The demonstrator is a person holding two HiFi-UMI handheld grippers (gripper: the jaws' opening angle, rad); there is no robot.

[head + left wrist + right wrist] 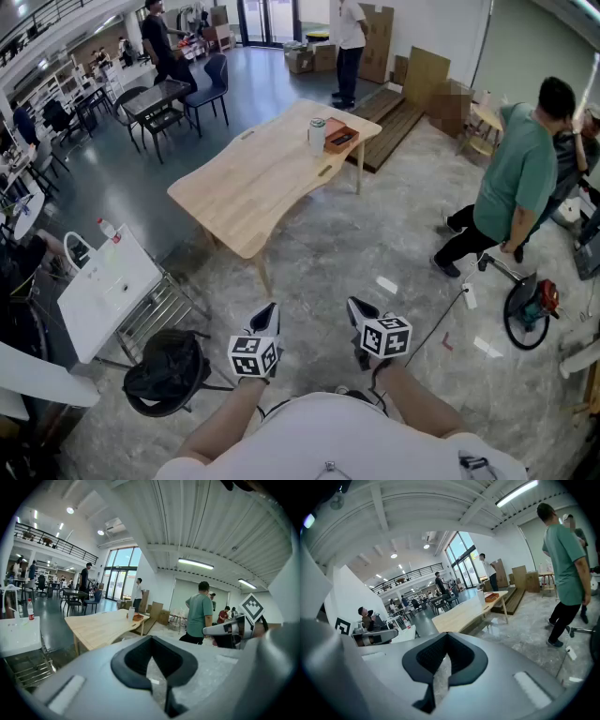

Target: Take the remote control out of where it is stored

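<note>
A light wooden table stands a few steps ahead of me. On its far end lie a reddish-brown open box with a dark flat thing in it, too small to name, and a pale can beside it. My left gripper and right gripper hang close to my body, far from the table, both shut and holding nothing. The left gripper view shows the left gripper, the table and the box. The right gripper view shows the right gripper and the box.
A white folding table with a bottle and a black stool stand to my left. A person in a green shirt stands at the right by a cable reel. Dark chairs and a pallet lie beyond the table.
</note>
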